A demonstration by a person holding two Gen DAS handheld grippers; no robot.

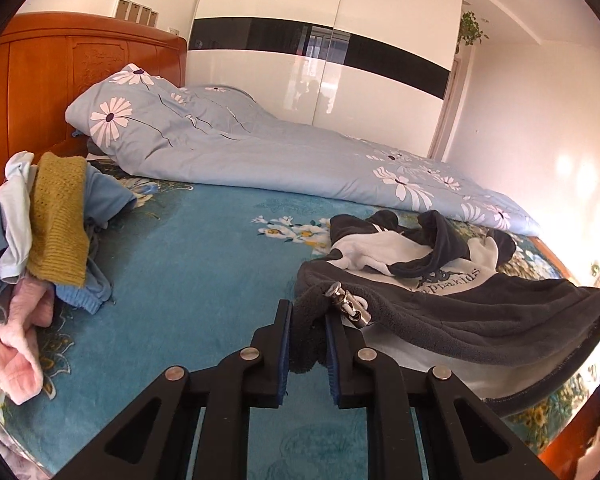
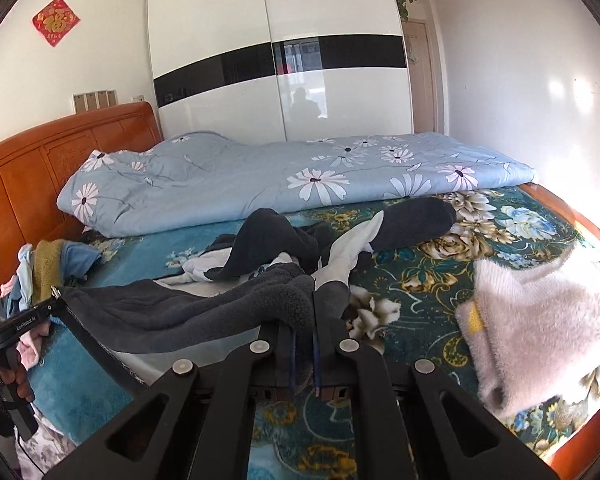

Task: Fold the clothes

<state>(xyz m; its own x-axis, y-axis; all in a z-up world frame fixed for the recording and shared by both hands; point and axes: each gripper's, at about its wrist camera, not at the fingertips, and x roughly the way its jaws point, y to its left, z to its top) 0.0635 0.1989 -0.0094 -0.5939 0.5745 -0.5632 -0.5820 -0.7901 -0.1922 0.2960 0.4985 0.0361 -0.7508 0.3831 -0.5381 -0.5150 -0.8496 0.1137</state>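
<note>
My left tongs (image 1: 307, 320) pinch one corner of the dark fleece jacket (image 1: 460, 312), and my right tongs (image 2: 305, 334) pinch the other. It hangs stretched between them, just above the bed (image 1: 188, 264), beside the clothes pile (image 1: 48, 232).

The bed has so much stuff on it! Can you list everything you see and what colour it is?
Fleece jacket: one, dark grey and white, front of bed, lower edge held in both claws.
Quilt: one, light blue with white daisies, along the far side of the bed.
Bed cover: one, teal with flowers, under everything.
Clothes pile: one heap, mustard, blue, pink, by the headboard.
Fluffy garment: one, pale pink-white, folded on the bed's right side.
Headboard: one, orange wood.
Wardrobe: one, white with black band.
Red wall decoration: one.
Left claw: shut on the jacket.
Right claw: shut on the jacket.
</note>
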